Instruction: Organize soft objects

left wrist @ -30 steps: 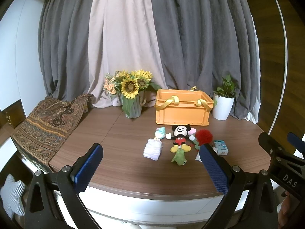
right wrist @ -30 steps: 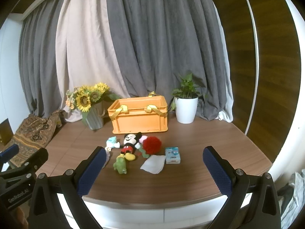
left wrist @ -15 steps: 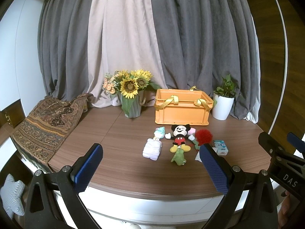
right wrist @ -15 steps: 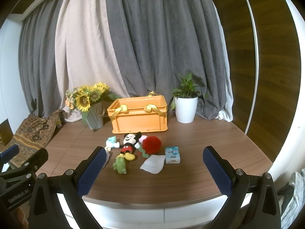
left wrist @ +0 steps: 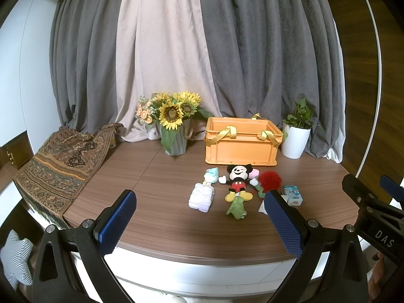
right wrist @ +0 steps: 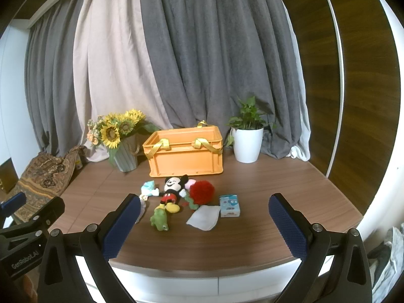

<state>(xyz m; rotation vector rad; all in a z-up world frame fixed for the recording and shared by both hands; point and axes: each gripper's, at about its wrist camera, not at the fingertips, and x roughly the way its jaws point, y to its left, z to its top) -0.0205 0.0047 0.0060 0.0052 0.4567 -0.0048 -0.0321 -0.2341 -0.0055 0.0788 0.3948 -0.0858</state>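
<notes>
The left gripper and the right gripper both hang spread wide and empty over the near rim of the round wooden table, with a bare strip of tabletop between their blue pads and the toys. From left to right across the middle lie one folded white cloth, one pale blue-and-white soft toy, one mouse plush with one green plush touching its feet, one red pom-pom, one flat white cloth and one small blue box. Behind them stand one sunflower vase, one orange crate with two yellow strap handles and one potted plant against the curtains, while one patterned blanket drapes over the left edge.
</notes>
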